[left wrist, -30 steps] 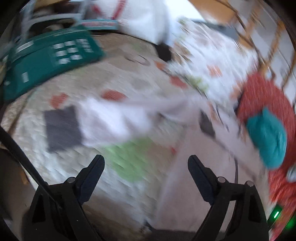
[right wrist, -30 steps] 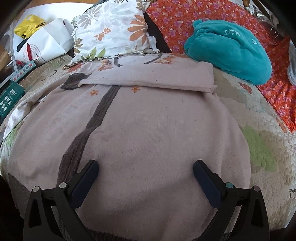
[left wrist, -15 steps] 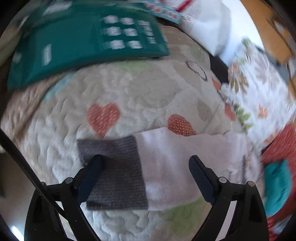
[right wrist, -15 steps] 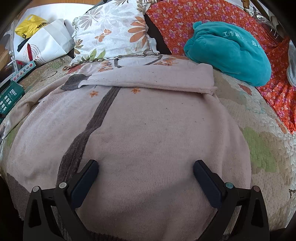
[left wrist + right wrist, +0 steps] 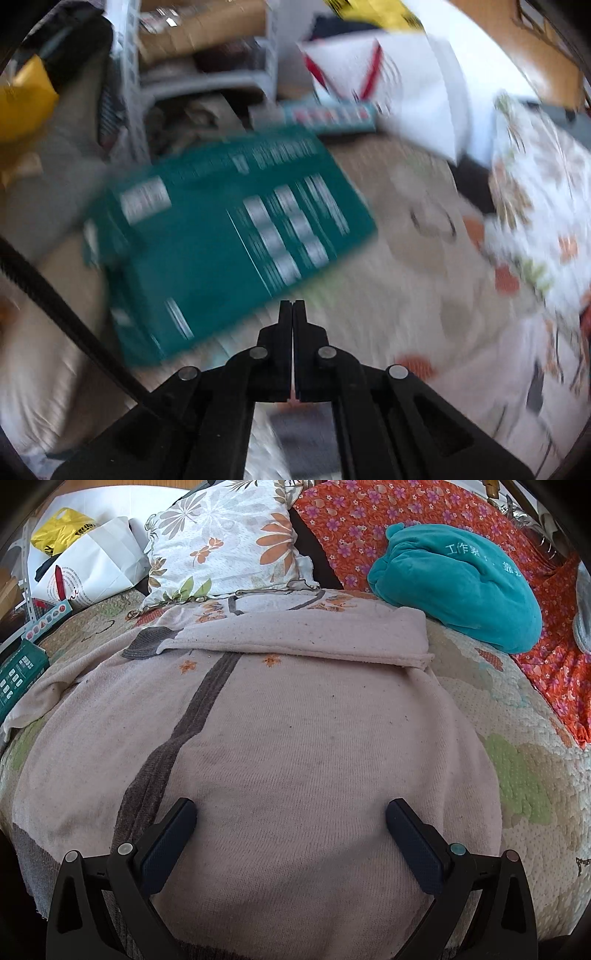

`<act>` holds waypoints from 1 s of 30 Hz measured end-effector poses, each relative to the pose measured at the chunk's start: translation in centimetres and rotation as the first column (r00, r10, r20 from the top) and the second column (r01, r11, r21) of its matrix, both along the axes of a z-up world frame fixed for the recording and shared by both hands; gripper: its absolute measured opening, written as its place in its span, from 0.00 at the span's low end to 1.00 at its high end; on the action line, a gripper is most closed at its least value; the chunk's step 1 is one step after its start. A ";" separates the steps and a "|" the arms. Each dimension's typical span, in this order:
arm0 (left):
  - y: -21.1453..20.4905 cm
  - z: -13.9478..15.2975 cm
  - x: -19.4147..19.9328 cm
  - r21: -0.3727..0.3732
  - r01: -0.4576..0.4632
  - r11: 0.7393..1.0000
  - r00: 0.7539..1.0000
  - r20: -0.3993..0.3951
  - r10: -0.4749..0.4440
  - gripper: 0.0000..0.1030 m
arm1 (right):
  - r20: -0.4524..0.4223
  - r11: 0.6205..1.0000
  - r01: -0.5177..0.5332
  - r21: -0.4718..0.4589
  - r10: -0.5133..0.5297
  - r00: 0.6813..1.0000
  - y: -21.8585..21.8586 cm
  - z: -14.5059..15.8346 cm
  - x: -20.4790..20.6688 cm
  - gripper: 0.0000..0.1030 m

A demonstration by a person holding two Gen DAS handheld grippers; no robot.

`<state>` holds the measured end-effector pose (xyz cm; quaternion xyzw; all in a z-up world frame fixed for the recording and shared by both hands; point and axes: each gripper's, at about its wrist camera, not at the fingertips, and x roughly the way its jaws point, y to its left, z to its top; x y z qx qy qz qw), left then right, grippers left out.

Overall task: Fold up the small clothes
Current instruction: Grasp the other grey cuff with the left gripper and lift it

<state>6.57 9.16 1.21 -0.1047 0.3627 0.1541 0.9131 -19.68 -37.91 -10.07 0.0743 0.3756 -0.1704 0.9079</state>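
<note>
- The small sweater (image 5: pixel 295 746) lies spread flat on the quilted bedspread (image 5: pixel 517 775), front up, with a dark grey placket stripe (image 5: pixel 177 734) running down it and a grey hem at the near edge.
- Its one sleeve (image 5: pixel 303 642) is already folded across the chest, ending in a grey cuff (image 5: pixel 147 646); the opposite sleeve trails off toward the green box (image 5: pixel 18 675) at the edge of the bed.
- The right gripper (image 5: pixel 290 830) hovers over the lower body of the sweater with its jaws standing wide apart and nothing between them.
- The left gripper (image 5: pixel 292 314) has its jaws pressed together; the picture is heavily blurred, and a patch of grey and pale cloth shows just under them, but whether any fabric is pinched there cannot be told.
- The knit looks soft, light and limp: it will probably drape and sag from any single pinch, and a lifted layer may drag the one beneath it.
- It seems grippy rather than slippery, so a shallow bite on an edge should hold.
- The best holds are likely the thicker ribbed parts, the cuff of the loose sleeve or the hem corners, since they give a firm edge.
- The soft quilt underneath gives, so a low pinch risks catching the bedspread too.
</note>
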 end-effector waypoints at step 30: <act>0.6 -7.6 -1.7 -0.115 0.290 0.950 0.942 -0.141 -0.304 0.03 | 0.011 1.000 -0.005 -0.024 0.005 1.000 -0.1 -0.1 0.0 1.00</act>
